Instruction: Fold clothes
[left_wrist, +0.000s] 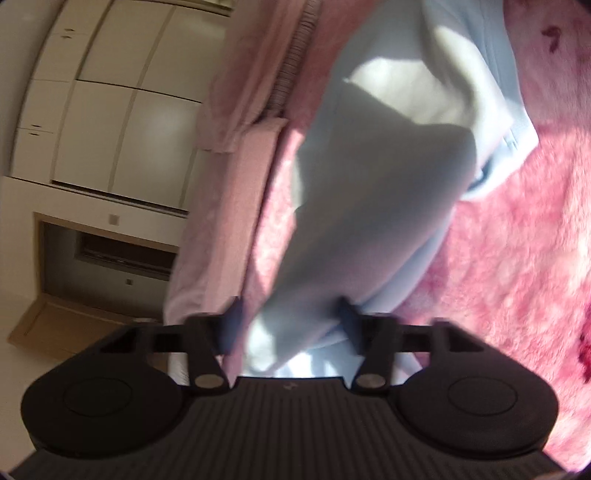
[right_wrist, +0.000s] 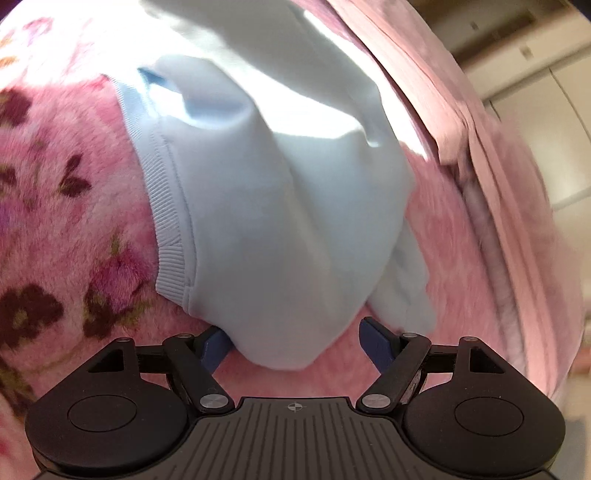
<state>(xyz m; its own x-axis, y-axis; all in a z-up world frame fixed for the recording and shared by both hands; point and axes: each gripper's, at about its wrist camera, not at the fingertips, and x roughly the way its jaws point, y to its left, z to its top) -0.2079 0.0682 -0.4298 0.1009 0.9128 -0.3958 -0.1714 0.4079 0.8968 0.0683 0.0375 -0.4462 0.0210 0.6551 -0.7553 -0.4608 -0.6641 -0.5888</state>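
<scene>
Pink blanket (right_wrist: 74, 206) underneath; both tongs (left_wrist: 291, 325) (right_wrist: 295, 339) straddle the blue sweatshirt (right_wrist: 277, 221).

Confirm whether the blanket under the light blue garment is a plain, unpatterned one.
No: the pink blanket beside the garment carries dark flowers.

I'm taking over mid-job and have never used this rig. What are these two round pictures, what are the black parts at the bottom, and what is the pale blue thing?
Each picture comes from a fisheye camera on a hand-held two-finger tool, looking forward along its fingers. The black parts are the tool bodies.

Left wrist view: the left tool has the pale blue sweatshirt bunched between its fingers, apparently gripped.

Right wrist view: the right tool is open, the sweatshirt's corner sitting loose between its blue fingers.

It lies on a fuzzy pink floral blanket; white cabinets stand behind.
</scene>
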